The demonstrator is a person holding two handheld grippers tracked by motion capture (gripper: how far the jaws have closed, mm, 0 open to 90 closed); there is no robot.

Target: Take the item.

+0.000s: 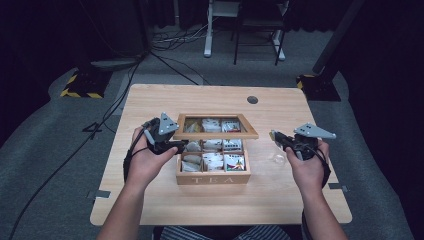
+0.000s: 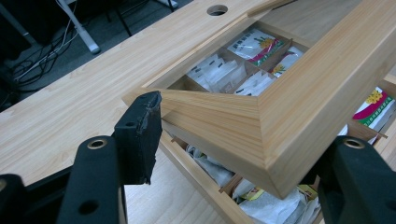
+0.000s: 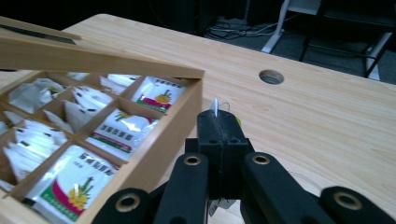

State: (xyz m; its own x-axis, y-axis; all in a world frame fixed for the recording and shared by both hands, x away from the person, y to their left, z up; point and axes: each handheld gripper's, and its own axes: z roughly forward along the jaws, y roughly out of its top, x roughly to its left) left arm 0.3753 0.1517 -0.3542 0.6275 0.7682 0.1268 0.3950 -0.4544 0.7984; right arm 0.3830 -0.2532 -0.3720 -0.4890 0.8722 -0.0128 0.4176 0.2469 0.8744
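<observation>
Tea box lid (image 2: pixel 261 112) raised, front corner between left gripper (image 2: pixel 233 154) jaws.

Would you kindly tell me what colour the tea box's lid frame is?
Light natural wood; the lid frame shows best in the left gripper view.

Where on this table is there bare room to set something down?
Free: the table strip behind the tea box, around the round hole, and the near edge in front of it. Crowded: beside the box, where the left gripper and right gripper work.
</observation>
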